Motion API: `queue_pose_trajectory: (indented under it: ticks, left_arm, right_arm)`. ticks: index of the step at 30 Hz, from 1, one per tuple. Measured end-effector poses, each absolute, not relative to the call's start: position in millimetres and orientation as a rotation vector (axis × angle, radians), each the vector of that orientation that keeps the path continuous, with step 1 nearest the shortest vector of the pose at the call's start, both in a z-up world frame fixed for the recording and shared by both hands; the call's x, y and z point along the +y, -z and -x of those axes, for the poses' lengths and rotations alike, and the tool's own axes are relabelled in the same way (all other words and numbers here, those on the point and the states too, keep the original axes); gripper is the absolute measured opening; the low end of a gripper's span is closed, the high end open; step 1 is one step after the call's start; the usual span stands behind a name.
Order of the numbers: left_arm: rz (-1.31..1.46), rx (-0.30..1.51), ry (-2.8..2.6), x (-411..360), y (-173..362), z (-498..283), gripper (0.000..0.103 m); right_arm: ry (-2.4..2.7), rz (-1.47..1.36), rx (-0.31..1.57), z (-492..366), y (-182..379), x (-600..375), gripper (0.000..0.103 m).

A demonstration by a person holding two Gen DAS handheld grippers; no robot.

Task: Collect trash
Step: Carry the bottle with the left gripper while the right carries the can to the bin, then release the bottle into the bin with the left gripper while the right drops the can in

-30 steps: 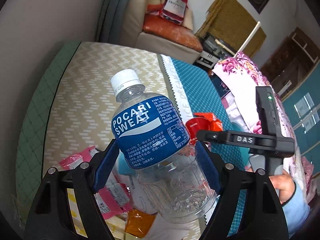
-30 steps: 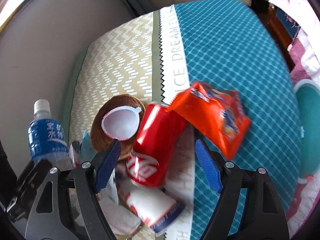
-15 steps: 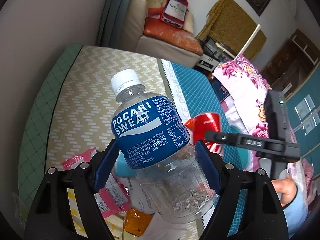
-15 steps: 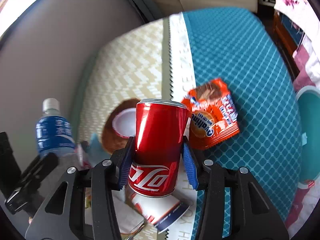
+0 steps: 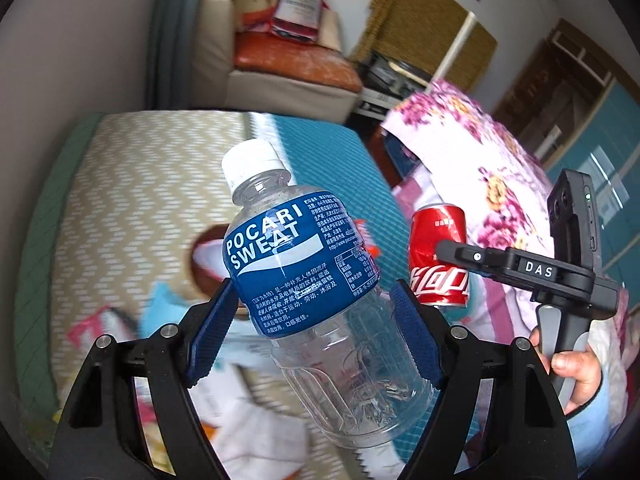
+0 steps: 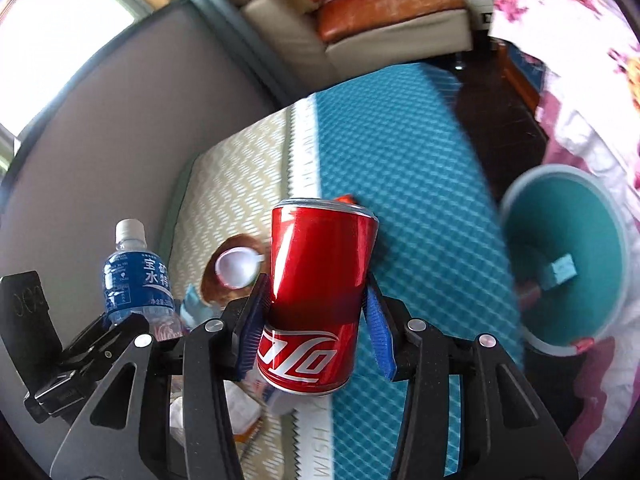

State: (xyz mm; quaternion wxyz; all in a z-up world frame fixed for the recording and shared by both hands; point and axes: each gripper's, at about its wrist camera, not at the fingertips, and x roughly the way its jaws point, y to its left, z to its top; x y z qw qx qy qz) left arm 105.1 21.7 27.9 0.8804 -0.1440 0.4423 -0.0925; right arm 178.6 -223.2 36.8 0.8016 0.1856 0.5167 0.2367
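My left gripper (image 5: 316, 332) is shut on an empty Pocari Sweat bottle (image 5: 304, 280) with a blue label and white cap, held above the table. My right gripper (image 6: 316, 324) is shut on a red cola can (image 6: 316, 300), lifted above the table. The can (image 5: 438, 256) and the right gripper also show in the left wrist view at right. The bottle (image 6: 136, 280) shows at left in the right wrist view. A teal trash bin (image 6: 568, 256) stands on the floor to the right of the table, with a small blue box inside.
The table has a beige and teal mat (image 6: 400, 184). On it lie a brown coconut shell with a white scoop (image 6: 234, 270), pink and white wrappers (image 5: 104, 324) and a cup under the can. A floral blanket (image 5: 472, 168) and a sofa (image 5: 288, 76) are behind.
My right gripper closed on the cola can and lifted it off the table toward the right. The orange snack bag is now mostly hidden behind the can. The left gripper keeps holding the bottle, raised slightly.
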Motion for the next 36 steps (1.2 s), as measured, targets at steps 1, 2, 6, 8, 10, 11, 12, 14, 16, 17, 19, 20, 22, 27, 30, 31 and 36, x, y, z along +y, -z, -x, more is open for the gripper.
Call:
queue_pose_trajectory:
  ticks: [1, 2, 6, 8, 10, 11, 12, 14, 16, 17, 19, 20, 22, 27, 30, 31, 36]
  left_arm:
    - [0.279, 0.930, 0.211, 8, -27, -110, 0.078]
    - [0.266, 0.934, 0.223, 0, -27, -112, 0.078]
    - [0.194, 0.955, 0.282, -46, -25, -126, 0.078]
    - [0.168, 0.966, 0.304, -66, -23, -132, 0.078]
    - [0.139, 0.980, 0.324, -86, -20, -140, 0.078]
    - [0.122, 0.990, 0.337, -97, -17, -144, 0.078]
    - [0.113, 0.995, 0.344, -103, -15, -147, 0.078]
    - [0.085, 1.012, 0.362, -123, -10, -156, 0.078]
    - [0.057, 1.025, 0.380, -142, -5, -164, 0.078]
    - [0.043, 1.032, 0.389, -152, -1, -169, 0.078]
    - [0.020, 1.049, 0.408, -170, 5, -178, 0.078]
    - [0.007, 1.058, 0.420, -181, 9, -183, 0.078]
    - [-0.016, 1.071, 0.434, -199, 15, -191, 0.078]
    - [-0.078, 1.112, 0.467, -242, 36, -211, 0.078]
    - [-0.109, 1.136, 0.479, -264, 49, -221, 0.078]
    - [-0.118, 1.146, 0.483, -270, 54, -223, 0.078]
    - [-0.156, 1.188, 0.494, -292, 74, -230, 0.079]
  right_arm:
    - [-0.491, -0.414, 1.101, -178, -36, -234, 0.044]
    - [-0.470, -0.429, 1.092, -176, -35, -247, 0.044]
    - [-0.419, -0.484, 1.071, -171, -31, -285, 0.044]
    - [-0.394, -0.519, 1.062, -173, -25, -306, 0.044]
    - [-0.371, -0.552, 1.053, -172, -19, -325, 0.044]
    - [-0.364, -0.564, 1.050, -171, -15, -332, 0.044]
    - [-0.355, -0.578, 1.046, -171, -13, -339, 0.044]
    - [-0.327, -0.614, 1.032, -171, -7, -361, 0.044]
    - [-0.305, -0.640, 1.022, -172, -2, -377, 0.044]
    - [-0.293, -0.654, 1.016, -172, 1, -386, 0.044]
    - [-0.261, -0.684, 1.001, -170, 6, -408, 0.044]
    - [-0.248, -0.694, 0.996, -170, 8, -417, 0.044]
    - [-0.205, -0.721, 0.982, -167, 13, -440, 0.044]
    - [-0.141, -0.750, 0.975, -162, 26, -475, 0.044]
    - [-0.112, -0.766, 0.986, -160, 38, -492, 0.044]
    - [-0.106, -0.770, 0.988, -160, 41, -496, 0.044]
    - [-0.091, -0.780, 0.993, -159, 51, -509, 0.044]
